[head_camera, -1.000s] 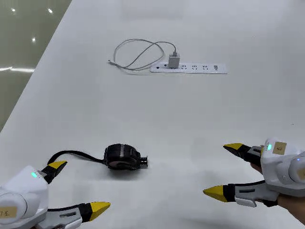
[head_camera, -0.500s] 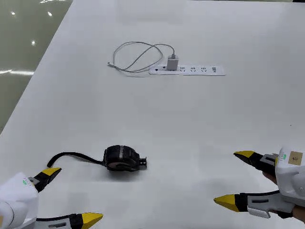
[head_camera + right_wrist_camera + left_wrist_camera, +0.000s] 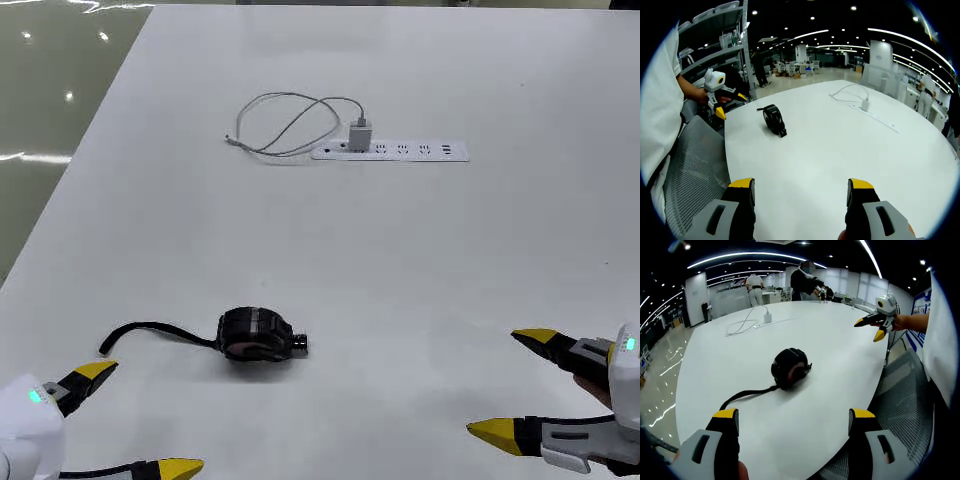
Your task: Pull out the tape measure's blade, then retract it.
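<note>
A black tape measure [image 3: 256, 335] lies on the white table [image 3: 400, 250], its blade fully inside and a black wrist strap [image 3: 150, 331] trailing off to the left. It also lies ahead of the left jaws [image 3: 790, 368] and far off in the right gripper view [image 3: 774, 118]. My left gripper [image 3: 135, 420] hangs open at the near left corner, short of the strap end, holding nothing. My right gripper [image 3: 525, 385] stands open at the near right edge, well apart from the tape measure.
A white power strip [image 3: 392, 151] with a plugged-in charger [image 3: 359, 136] and a looped white cable [image 3: 290, 118] lies at the far middle. The table edge runs along the left side, with glossy floor beyond. A mesh chair [image 3: 690, 170] stands below the near edge.
Both grippers have drawn back toward the near edge and sit lower in the head view. The tape measure has stayed where it was.
</note>
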Tool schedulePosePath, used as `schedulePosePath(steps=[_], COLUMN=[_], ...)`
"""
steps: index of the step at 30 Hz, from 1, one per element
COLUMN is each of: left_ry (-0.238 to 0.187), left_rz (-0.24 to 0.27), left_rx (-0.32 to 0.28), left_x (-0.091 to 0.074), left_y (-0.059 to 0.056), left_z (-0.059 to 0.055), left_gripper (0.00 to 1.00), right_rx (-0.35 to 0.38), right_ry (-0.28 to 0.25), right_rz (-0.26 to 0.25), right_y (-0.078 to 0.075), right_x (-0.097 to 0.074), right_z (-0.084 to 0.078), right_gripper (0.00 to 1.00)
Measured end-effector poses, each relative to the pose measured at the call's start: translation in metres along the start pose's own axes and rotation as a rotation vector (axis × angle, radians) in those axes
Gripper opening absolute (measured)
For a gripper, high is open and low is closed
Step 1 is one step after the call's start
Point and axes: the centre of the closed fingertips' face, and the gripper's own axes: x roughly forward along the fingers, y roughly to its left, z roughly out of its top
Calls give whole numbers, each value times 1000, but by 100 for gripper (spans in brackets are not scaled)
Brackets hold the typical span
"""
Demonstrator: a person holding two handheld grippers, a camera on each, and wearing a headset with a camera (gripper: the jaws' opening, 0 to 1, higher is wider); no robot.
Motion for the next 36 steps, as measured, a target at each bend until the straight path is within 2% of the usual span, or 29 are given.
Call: schedulePosePath(steps=[20, 28, 29, 36], left_ry=[20, 24, 26, 28], left_rz=[-35, -42, -44, -51], left_rx=[-10, -7, -7, -16], left_x=[-9, -11, -11, -10], left_y=[-5, -7, -8, -10], left_z=[-11, -12, -12, -14], left_gripper=[98, 99, 99, 99], right_rx=[11, 32, 40, 34], right_ry=[39, 39, 44, 74], right_rz=[-16, 4, 21, 24], right_y=[5, 12, 16, 19], right_x=[-16, -20, -20, -22], right_z=[-20, -27, -28, -39], right_gripper=[86, 98, 99, 99])
